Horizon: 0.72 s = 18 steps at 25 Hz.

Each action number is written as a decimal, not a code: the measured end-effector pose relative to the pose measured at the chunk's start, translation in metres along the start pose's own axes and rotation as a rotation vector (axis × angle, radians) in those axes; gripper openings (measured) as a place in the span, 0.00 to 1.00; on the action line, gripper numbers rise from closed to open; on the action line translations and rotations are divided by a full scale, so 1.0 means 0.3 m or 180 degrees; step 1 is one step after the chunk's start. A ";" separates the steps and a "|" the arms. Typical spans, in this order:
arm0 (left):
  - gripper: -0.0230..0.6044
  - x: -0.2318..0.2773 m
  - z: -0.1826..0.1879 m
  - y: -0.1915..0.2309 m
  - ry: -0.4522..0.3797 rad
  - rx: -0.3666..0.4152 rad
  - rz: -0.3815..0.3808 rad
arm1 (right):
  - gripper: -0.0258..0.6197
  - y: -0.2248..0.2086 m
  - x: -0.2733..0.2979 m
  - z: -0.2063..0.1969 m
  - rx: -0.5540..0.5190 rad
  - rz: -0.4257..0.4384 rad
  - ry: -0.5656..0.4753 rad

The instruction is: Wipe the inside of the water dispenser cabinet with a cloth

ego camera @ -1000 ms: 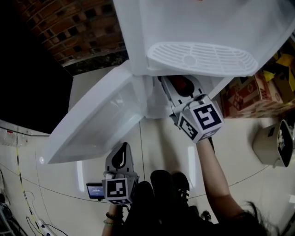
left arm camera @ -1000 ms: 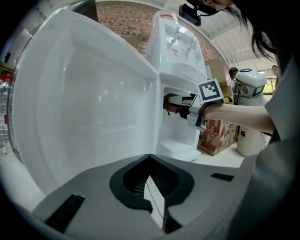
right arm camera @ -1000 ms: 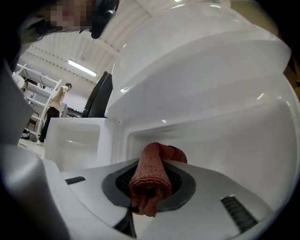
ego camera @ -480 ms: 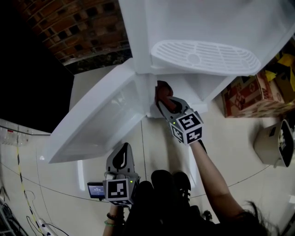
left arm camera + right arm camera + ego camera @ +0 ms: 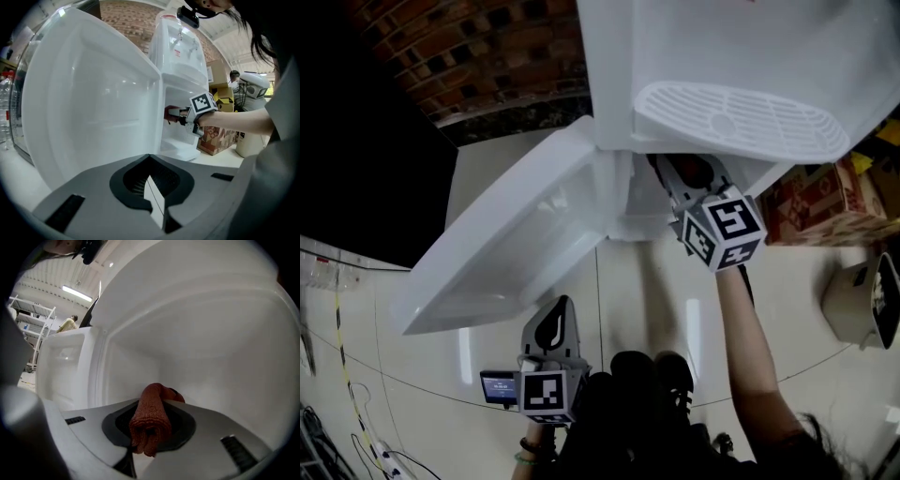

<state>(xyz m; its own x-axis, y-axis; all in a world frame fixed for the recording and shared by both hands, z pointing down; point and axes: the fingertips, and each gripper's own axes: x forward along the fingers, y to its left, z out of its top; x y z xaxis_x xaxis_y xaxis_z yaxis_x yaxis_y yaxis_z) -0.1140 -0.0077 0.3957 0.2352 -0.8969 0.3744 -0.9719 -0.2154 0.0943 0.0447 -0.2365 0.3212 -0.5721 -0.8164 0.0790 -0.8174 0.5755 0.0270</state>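
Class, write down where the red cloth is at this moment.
In the right gripper view, the red cloth is clamped in the right gripper, inside the dispenser's open cabinet, below the drip tray.

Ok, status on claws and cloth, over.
Right claw shut on red cloth, inside the cabinet. Left claw shut, empty, low outside by the open door. Nothing in the way.
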 end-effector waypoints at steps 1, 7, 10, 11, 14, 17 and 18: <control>0.04 -0.002 -0.005 0.004 0.0009 -0.0011 0.0009 | 0.16 -0.012 0.010 0.048 -0.0034 -0.0032 -0.0103; 0.04 -0.007 -0.035 0.029 0.0060 -0.0065 0.0048 | 0.16 -0.037 0.133 0.119 -0.0018 -0.0039 -0.0198; 0.04 -0.008 -0.053 0.040 0.0076 0.0022 0.0027 | 0.16 -0.024 0.171 0.041 0.0015 0.0025 -0.0012; 0.04 -0.007 -0.049 0.039 0.0073 -0.0001 0.0037 | 0.16 -0.021 0.173 -0.008 0.0049 0.0040 0.0094; 0.04 -0.005 -0.042 0.033 0.0072 -0.0030 0.0047 | 0.16 -0.004 0.163 -0.209 0.0130 0.0120 0.0542; 0.04 -0.004 -0.036 0.023 0.0070 -0.0047 0.0045 | 0.16 0.037 0.131 -0.409 0.0043 0.0283 0.1033; 0.04 -0.004 -0.036 0.023 0.0070 -0.0046 0.0046 | 0.16 0.051 0.120 -0.458 0.0015 0.0332 0.1150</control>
<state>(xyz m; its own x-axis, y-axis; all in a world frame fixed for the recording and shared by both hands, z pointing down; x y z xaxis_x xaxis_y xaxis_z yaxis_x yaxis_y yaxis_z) -0.1208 -0.0038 0.4057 0.2214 -0.8911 0.3960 -0.9751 -0.1969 0.1020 0.0208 -0.2504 0.4614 -0.5923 -0.6829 0.4275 -0.7567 0.6537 -0.0042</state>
